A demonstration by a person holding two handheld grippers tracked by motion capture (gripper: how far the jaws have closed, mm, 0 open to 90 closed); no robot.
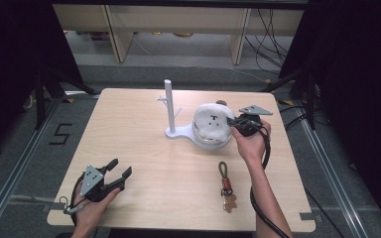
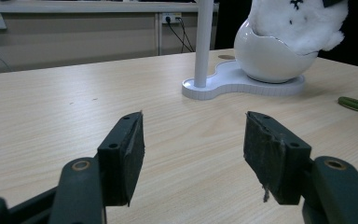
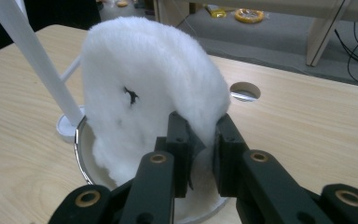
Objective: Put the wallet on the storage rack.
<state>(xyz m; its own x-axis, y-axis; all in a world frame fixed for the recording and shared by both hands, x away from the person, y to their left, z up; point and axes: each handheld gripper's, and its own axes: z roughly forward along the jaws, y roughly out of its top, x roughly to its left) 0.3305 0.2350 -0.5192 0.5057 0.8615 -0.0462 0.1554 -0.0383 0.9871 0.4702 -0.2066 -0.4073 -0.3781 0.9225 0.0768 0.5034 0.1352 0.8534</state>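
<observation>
The plush (image 3: 149,88) is fluffy white cloth, resting in a glossy, smooth white bowl (image 2: 272,58). The table (image 1: 144,148) is pale matt wood grain. At the plush's 6 o'clock, the keychain (image 1: 225,186) has a braided green cord; the jaws carry matt black pads.

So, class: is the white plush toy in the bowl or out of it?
Partly in: the plush toy has its lower end inside the bowl, its edge pinched by the right tongs.

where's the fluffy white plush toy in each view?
High view: fluffy white plush toy right of centre, in the white bowl.
Left gripper view: top right, in the bowl.
Right gripper view: centre, pinched by the right gripper.
Shared landmark: white upright post.
</observation>
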